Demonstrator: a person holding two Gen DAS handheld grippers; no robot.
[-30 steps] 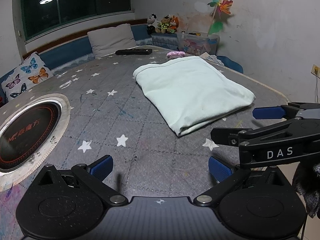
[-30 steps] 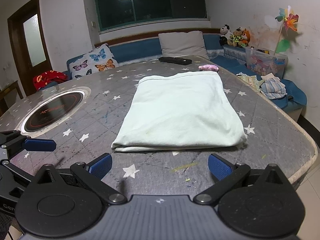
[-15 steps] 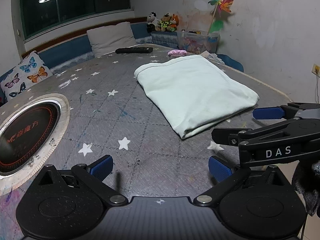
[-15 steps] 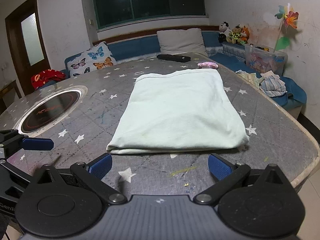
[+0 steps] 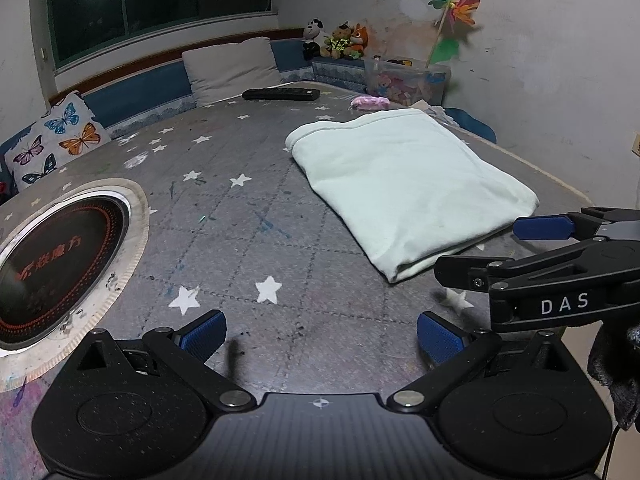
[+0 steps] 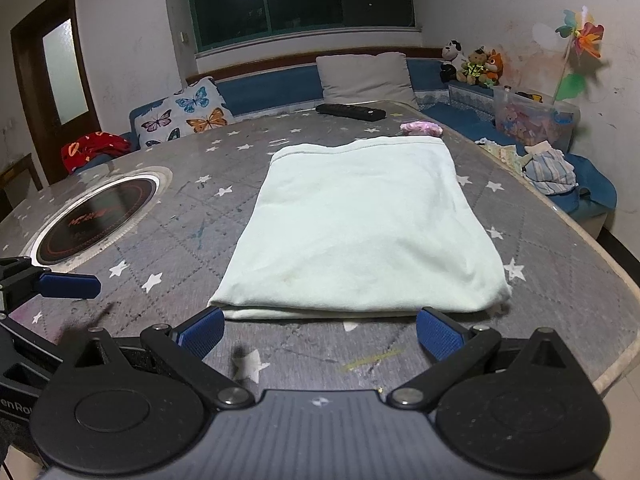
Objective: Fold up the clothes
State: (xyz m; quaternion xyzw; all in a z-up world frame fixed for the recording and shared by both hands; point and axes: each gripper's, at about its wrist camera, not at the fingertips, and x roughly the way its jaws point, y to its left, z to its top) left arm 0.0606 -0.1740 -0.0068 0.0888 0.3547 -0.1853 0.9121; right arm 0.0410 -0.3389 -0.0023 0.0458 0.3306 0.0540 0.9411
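Item: folded cloth (image 6: pixel 360 224), pale mint green, a flat rectangle in several layers. It lies on the grey star-printed table (image 6: pixel 192 240), right of centre, with its layered near edge close to the table's near edge.

Right gripper (image 6: pixel 320 330): jaws spread wide, empty. Its blue fingertips (image 6: pixel 202 330) sit just short of the cloth's near edge, one toward each near corner; whether they touch the cloth cannot be told.

Left gripper (image 5: pixel 320 334): jaws spread wide, empty, over bare table to the left of the cloth and apart from it. In the left wrist view the right gripper shows at the right edge, beside the cloth's near corner.

Table fittings: round black cooktop (image 5: pixel 56 256) with red markings and a white rim, set into the left side.

Far side of table: black remote control (image 6: pixel 351 111), and a small pink object (image 6: pixel 422 128) just beyond the cloth's far right corner.

Surroundings: blue bench seat along the far wall with a butterfly cushion (image 6: pixel 182 116) and a grey pillow (image 6: pixel 366 76); stuffed toys (image 6: pixel 472 64) in the far right corner; a clear bin (image 6: pixel 534 120) of small items; a coloured pinwheel (image 6: pixel 582 36); a heap of clothes (image 6: pixel 548 170) on the bench at right; a red bundle (image 6: pixel 94 148) at far left near a brown door (image 6: pixel 52 80).
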